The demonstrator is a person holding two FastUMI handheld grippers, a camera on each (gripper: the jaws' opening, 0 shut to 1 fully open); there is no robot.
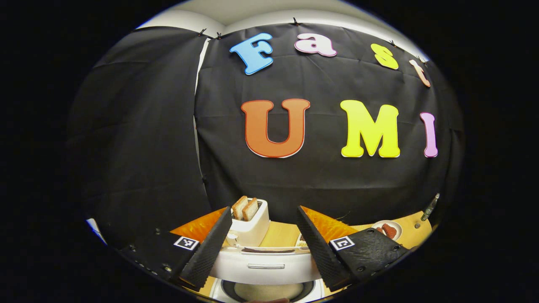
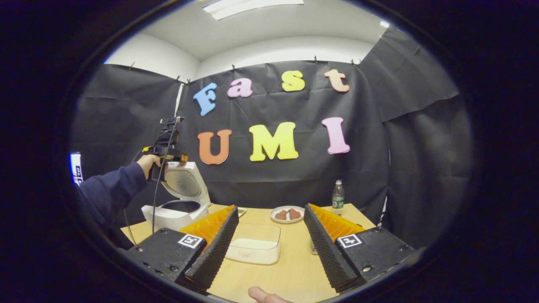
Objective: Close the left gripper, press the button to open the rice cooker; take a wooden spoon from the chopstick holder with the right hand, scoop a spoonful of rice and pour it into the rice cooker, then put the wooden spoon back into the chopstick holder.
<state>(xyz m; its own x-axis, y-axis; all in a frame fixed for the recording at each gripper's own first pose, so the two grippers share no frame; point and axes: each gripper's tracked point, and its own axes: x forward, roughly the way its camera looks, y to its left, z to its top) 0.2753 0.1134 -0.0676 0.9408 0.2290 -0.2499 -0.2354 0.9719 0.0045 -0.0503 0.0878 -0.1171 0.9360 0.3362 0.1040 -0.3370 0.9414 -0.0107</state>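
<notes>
The white rice cooker (image 2: 177,212) stands at the table's left with its lid (image 2: 185,183) raised. In the left gripper view its lid edge (image 1: 265,265) and round inner pot (image 1: 269,290) lie just below my left gripper (image 1: 263,242), which is open and holds nothing. A hand (image 2: 147,162) in a dark sleeve holds that left gripper (image 2: 164,153) above the lid. My right gripper (image 2: 269,246) hangs open over the table's near side. Between its fingers, farther off, sits a clear tub of white rice (image 2: 254,248). A small metal object (image 2: 313,248) peeks out beside the right finger.
A white toaster (image 1: 252,223) with two bread slices stands behind the cooker. A plate (image 2: 287,214) of brown food and a green-capped bottle (image 2: 337,195) sit at the back of the wooden table (image 2: 290,269). Black cloth walls close in the booth.
</notes>
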